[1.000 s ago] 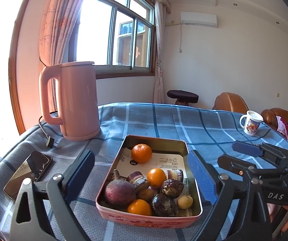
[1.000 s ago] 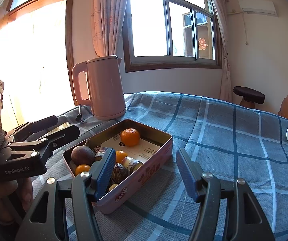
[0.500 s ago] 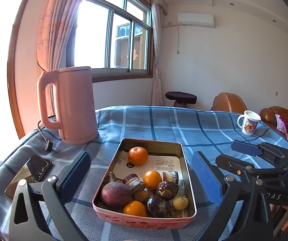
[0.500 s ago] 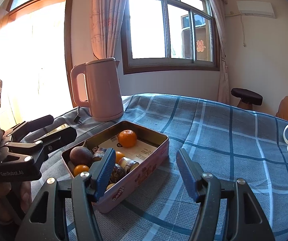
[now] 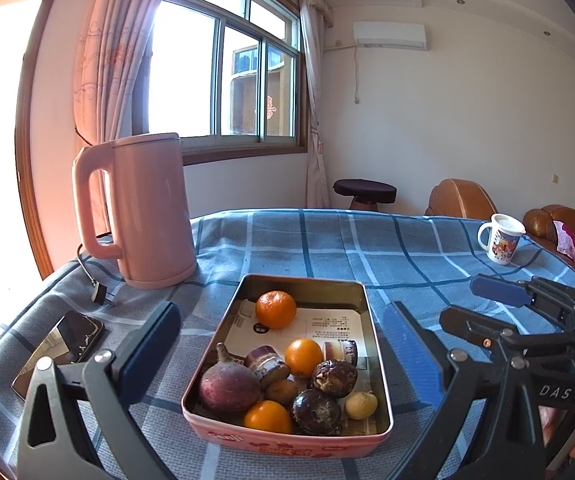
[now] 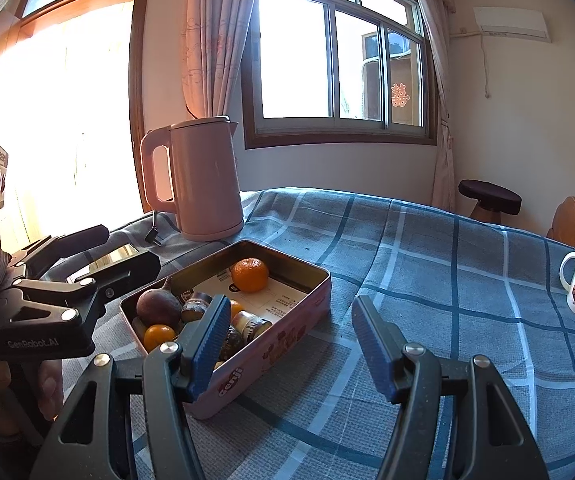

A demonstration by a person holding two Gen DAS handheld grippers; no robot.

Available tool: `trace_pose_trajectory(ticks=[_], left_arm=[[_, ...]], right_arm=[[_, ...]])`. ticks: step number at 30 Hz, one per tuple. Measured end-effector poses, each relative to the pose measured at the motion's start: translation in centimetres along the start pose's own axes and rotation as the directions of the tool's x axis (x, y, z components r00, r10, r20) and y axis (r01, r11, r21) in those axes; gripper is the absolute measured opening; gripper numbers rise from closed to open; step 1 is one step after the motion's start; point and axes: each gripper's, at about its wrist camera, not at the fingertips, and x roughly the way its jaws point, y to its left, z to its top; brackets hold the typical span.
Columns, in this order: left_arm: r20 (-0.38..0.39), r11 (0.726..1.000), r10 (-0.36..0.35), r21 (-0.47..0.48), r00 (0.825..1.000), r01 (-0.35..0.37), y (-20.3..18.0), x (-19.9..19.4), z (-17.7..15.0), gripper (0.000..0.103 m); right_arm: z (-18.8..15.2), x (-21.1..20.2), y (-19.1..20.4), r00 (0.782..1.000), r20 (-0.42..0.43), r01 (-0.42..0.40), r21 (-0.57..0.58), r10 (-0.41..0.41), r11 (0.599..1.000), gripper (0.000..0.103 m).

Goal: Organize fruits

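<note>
The left gripper (image 5: 279, 354) frames the tin (image 5: 373, 350) of fruit, jaws released. The right gripper (image 6: 287, 344) waits beside it, jaws released and empty, for access.

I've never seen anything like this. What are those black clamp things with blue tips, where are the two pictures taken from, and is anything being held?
There is no robot here: a person holds a hand-operated clamp in each hand, with a camera on each looking forward along its two fingers. One picture comes from the left gripper, the other from the right gripper; each also shows the other clamp off to one side. Both are open and hold nothing. On the blue checked tablecloth sits a pink tin holding oranges, such as the one at the far end, and darker fruits. Around it stand a pink kettle, a phone and a mug.
</note>
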Motion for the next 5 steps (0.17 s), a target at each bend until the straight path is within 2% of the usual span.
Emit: trace_pose_trajectory(ticks=[5], left_arm=[[0.002, 1.0, 0.001, 0.008, 1.0, -0.001, -0.24, -0.13, 0.07, 0.103]], right_arm=[[-0.37, -0.14, -0.87, 1.0, -0.013, 0.012, 0.005, -0.012, 1.0, 0.064]])
